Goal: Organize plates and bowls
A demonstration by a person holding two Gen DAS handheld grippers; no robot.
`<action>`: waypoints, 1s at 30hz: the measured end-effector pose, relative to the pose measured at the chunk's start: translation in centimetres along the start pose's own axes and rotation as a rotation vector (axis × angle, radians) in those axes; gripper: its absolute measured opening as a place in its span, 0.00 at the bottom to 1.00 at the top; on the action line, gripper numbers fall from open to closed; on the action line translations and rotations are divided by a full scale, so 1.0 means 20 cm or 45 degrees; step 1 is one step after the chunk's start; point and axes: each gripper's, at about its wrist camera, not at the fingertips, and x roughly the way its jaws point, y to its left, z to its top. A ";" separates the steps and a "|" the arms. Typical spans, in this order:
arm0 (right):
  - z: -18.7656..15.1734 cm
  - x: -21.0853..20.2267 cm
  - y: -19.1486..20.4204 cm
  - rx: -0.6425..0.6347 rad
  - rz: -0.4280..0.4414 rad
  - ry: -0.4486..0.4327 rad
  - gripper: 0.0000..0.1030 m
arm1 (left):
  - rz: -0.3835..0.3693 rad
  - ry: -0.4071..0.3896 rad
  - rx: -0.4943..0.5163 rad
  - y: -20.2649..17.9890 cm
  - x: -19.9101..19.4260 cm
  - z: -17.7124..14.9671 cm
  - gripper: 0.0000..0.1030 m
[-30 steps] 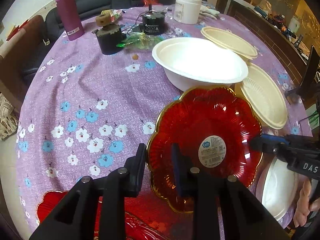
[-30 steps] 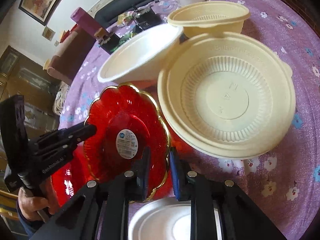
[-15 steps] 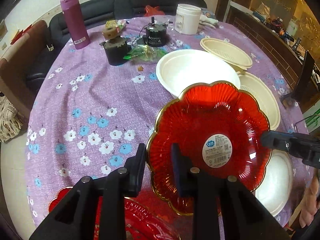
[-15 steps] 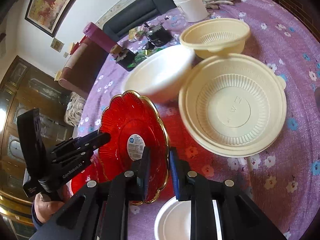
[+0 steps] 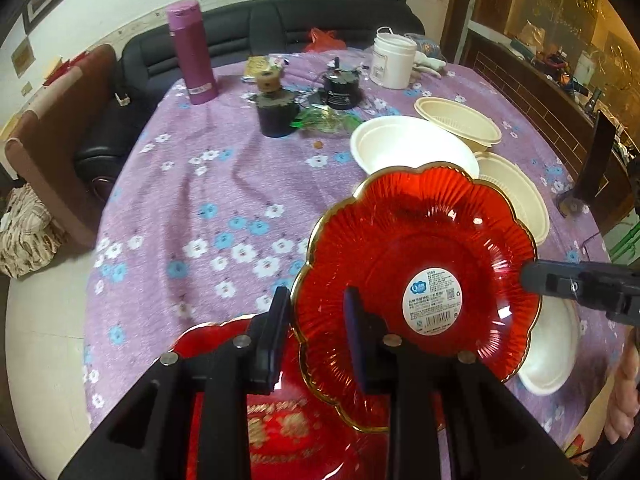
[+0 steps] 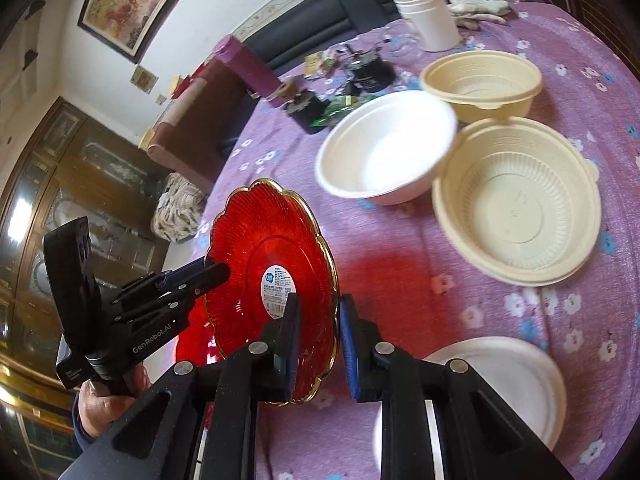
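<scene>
A red flower-shaped plate (image 5: pixel 420 264) with a gold rim and a white label is held in the air between both grippers, tilted. My left gripper (image 5: pixel 316 336) is shut on its left rim. My right gripper (image 6: pixel 318 340) is shut on the opposite rim (image 6: pixel 276 280) and shows in the left wrist view (image 5: pixel 576 284). A second red plate (image 5: pixel 240 412) lies on the table under the left gripper. A white bowl (image 6: pixel 384 148), two cream bowls (image 6: pixel 516 200) (image 6: pixel 480 80) and a white plate (image 6: pixel 496 384) sit on the purple flowered tablecloth (image 5: pixel 208 208).
At the far side stand a purple flask (image 5: pixel 192 52), a white jar (image 5: pixel 392 58), two dark round devices (image 5: pixel 276 114) (image 5: pixel 340 88) and a green wrapper (image 5: pixel 324 120). A black sofa (image 5: pixel 280 28) and a brown chair (image 5: pixel 56 128) border the table.
Both grippers have lifted the red plate higher above the table. The second red plate underneath has come into view.
</scene>
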 end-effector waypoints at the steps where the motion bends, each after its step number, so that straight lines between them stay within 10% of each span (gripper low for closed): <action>1: -0.01 0.00 0.02 -0.008 0.006 0.002 0.20 | 0.008 -0.003 -0.003 0.01 -0.02 -0.02 0.26; 18: -0.17 0.36 0.38 -0.157 0.104 0.203 0.22 | 0.111 0.072 -0.122 0.38 -0.12 -0.42 0.29; 30: -0.29 0.57 0.55 -0.346 -0.069 0.245 0.22 | 0.128 0.101 -0.181 0.48 -0.06 -0.56 0.29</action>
